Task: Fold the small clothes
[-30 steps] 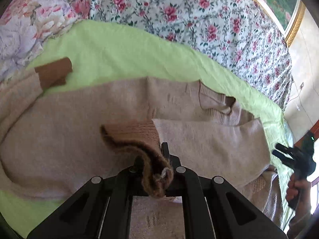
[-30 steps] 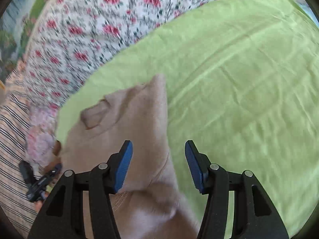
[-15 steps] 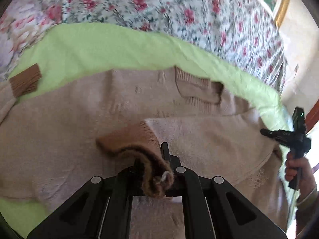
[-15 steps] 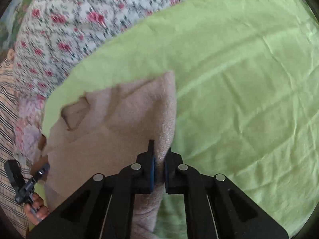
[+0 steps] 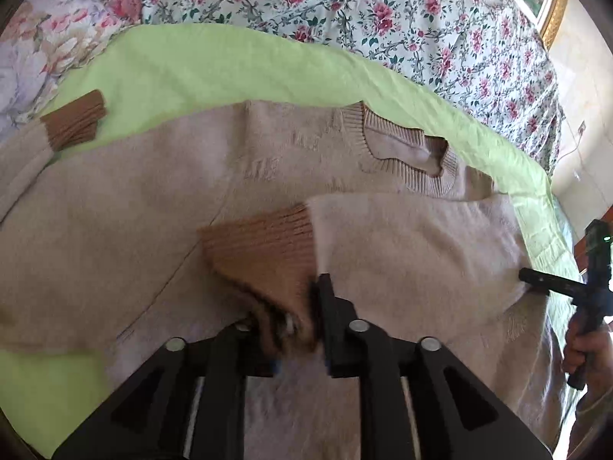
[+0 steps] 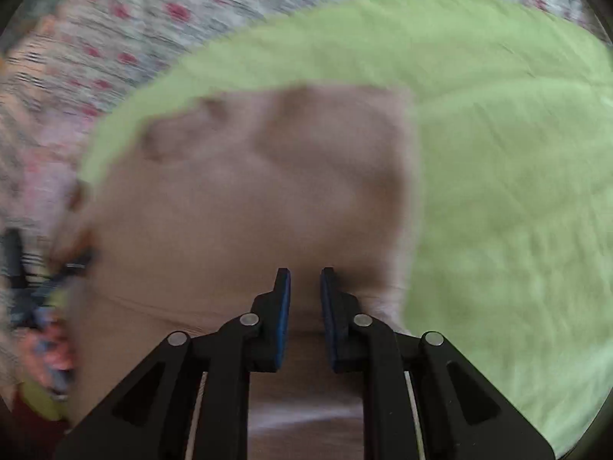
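A beige knit sweater [image 5: 161, 207] lies spread on a light green sheet [image 5: 214, 69]. Its right sleeve is folded across the body, and my left gripper [image 5: 291, 306] is shut on that sleeve's brown ribbed cuff [image 5: 264, 249], low over the sweater. The other brown cuff [image 5: 74, 124] lies flat at the far left. In the blurred right wrist view, my right gripper [image 6: 305, 287] has its blue pads a narrow gap apart around a fold of the sweater [image 6: 249, 191] at its side edge. It also shows at the right edge of the left wrist view [image 5: 544, 281].
A floral bedspread [image 5: 383, 11] surrounds the green sheet [image 6: 498, 153]. A gold picture frame [image 5: 553, 4] and a pale wall are at the far right. Bare green sheet stretches to the right of the sweater in the right wrist view.
My right gripper closed onto the sweater's side edge and has swung, blurring its view. My left gripper has moved with the cuff, laying the sleeve flatter across the sweater's body.
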{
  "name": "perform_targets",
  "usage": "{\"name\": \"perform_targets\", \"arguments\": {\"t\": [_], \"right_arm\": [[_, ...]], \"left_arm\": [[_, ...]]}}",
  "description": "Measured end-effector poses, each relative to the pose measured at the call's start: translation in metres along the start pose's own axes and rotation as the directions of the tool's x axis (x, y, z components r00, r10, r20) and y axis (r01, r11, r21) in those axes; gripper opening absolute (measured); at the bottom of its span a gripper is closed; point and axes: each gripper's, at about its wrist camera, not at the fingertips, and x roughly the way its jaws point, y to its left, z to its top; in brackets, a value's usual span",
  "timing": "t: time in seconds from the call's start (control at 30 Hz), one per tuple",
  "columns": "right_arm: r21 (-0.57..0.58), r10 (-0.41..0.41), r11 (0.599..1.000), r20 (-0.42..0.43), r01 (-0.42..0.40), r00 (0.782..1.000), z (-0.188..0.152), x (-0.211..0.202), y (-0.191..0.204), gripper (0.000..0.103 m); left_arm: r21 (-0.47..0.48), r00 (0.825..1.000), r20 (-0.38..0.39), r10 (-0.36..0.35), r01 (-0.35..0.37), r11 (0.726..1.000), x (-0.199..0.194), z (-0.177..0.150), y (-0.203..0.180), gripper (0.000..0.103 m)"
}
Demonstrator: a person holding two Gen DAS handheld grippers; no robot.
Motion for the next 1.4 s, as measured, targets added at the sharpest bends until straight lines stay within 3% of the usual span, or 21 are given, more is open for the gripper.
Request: {"name": "perform_targets", "arguments": {"t": [0.07,0.17,0.27,0.33,0.4,0.57,0.67,0.8,0.83,0.87,0.9,0.93,0.97,1.03,1.1,1.17,1.27,1.4], "right_arm": [[0.045,-0.023,0.999,0.023,0.022,0.999,-0.004,-0.013,-0.014,0.006],[0.064,-0.025,0.998,0.074,0.020,0.997,-0.012,-0.034,-0.011,0.012],[0.050,0.052,0.997,0.105,-0.058,0.993,-0.020,-0.050,0.005,0.015],[0.023,0.093,0.995,0.110,-0.096,0.990,-0.025,-0.053,0.026,0.026],[-0.003,0.151,0.988,0.097,-0.152,0.984,-0.034,-0.051,0.043,0.044],[-0.036,0.237,0.971,0.042,-0.236,0.971,-0.062,-0.039,0.075,0.045],[-0.028,0.259,0.966,0.020,-0.258,0.966,-0.071,-0.033,0.081,0.045],[-0.022,0.266,0.964,0.006,-0.266,0.964,-0.075,-0.030,0.088,0.045],[-0.022,0.267,0.963,0.005,-0.267,0.964,-0.074,-0.029,0.089,0.045],[-0.022,0.269,0.963,0.005,-0.269,0.963,-0.074,-0.028,0.090,0.045],[-0.020,0.271,0.962,0.005,-0.271,0.963,-0.073,-0.028,0.091,0.045],[-0.019,0.272,0.962,0.006,-0.272,0.962,-0.073,-0.028,0.092,0.045],[-0.018,0.273,0.962,0.009,-0.273,0.962,-0.072,-0.028,0.092,0.045],[-0.017,0.284,0.959,0.018,-0.284,0.959,-0.072,-0.030,0.093,0.045],[-0.017,0.293,0.956,0.025,-0.293,0.956,-0.072,-0.032,0.095,0.045],[-0.024,0.299,0.954,0.030,-0.298,0.954,-0.073,-0.035,0.097,0.045],[-0.021,0.315,0.949,0.042,-0.315,0.948,-0.075,-0.042,0.097,0.045],[0.001,0.315,0.949,0.061,-0.315,0.947,-0.076,-0.049,0.088,0.045]], "left_arm": [[0.014,1.000,0.001,0.024,-0.024,1.000,-0.013,-0.008,0.006,0.040],[0.021,0.999,0.025,0.045,-0.045,0.999,-0.039,-0.015,0.020,0.049],[0.018,0.992,0.075,0.102,-0.104,0.994,-0.064,-0.009,0.034,0.062],[0.017,0.980,0.119,0.158,-0.161,0.987,-0.077,0.001,0.045,0.067],[0.014,0.962,0.143,0.234,-0.239,0.971,-0.083,0.018,0.060,0.074],[0.044,0.922,0.141,0.361,-0.370,0.928,-0.072,0.052,0.087,0.084],[0.078,0.880,0.101,0.465,-0.473,0.878,-0.049,0.070,0.110,0.085],[0.091,0.830,0.019,0.558,-0.557,0.826,-0.011,0.081,0.151,0.085],[0.090,0.831,0.008,0.557,-0.555,0.827,-0.007,0.082,0.156,0.076],[0.086,0.841,-0.005,0.540,-0.538,0.839,-0.002,0.081,0.163,0.046],[0.062,0.878,-0.025,0.479,-0.476,0.877,-0.001,0.082,0.171,0.031],[0.040,0.893,-0.024,0.450,-0.448,0.893,-0.003,0.082,0.174,0.017],[0.016,0.901,-0.013,0.433,-0.433,0.901,-0.009,0.083,0.175,0.009],[-0.038,0.923,0.019,0.384,-0.383,0.923,-0.026,0.083,0.174,0.008],[-0.089,0.954,0.078,0.288,-0.281,0.955,-0.052,0.080,0.164,0.008],[-0.105,0.970,0.128,0.209,-0.196,0.975,-0.072,0.077,0.143,0.008],[-0.101,0.980,0.187,0.071,-0.053,0.994,-0.091,0.074,0.103,0.008],[-0.048,0.968,0.236,-0.088,0.102,0.994,-0.095,0.071,0.032,0.009]]}}
